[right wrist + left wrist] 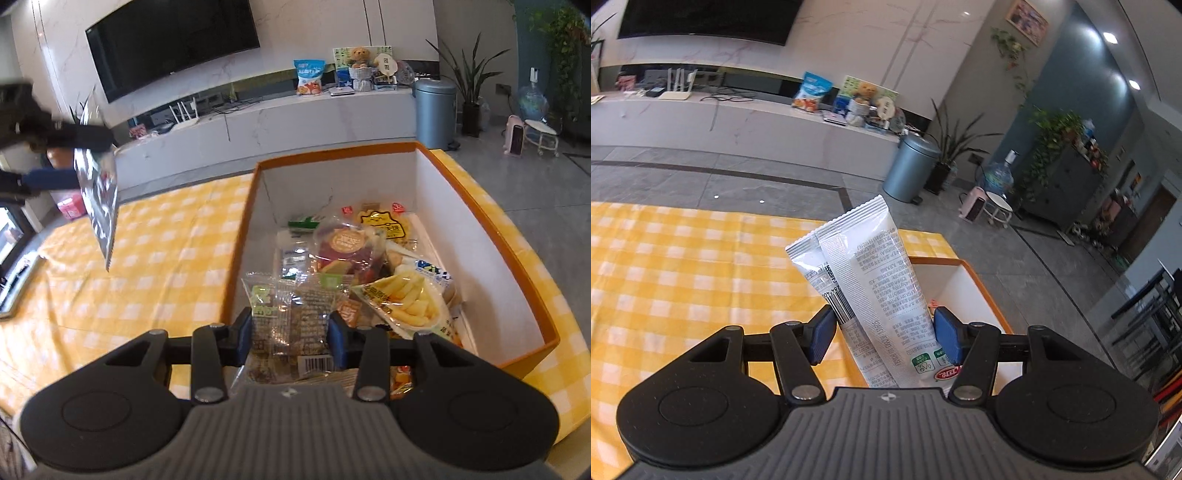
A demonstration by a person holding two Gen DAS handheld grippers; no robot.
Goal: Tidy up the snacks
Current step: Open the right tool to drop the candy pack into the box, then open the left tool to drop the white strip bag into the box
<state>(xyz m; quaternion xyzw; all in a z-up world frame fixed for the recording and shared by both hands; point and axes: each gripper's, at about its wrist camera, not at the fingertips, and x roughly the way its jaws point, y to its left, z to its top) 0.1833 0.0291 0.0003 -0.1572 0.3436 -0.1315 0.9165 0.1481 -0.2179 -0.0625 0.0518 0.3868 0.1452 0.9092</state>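
Box (480,236) is open-topped, its floor crowded with snacks (369,258); tablecloth (166,266) beside lies bare.

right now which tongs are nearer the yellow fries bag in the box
Right. The right tongs sit at the box's near edge, with the fries bag just ahead to their right. The left tongs are off to the left over the checked cloth, outside the box.

Light: you have bright, even indoor light; ceiling spots (1110,37) flare at upper right of the left view
Glare: sheen on the wall (849,44)
Blur: the packet (98,199) at left of the right view smears
Edges: fisheye bends straight lines
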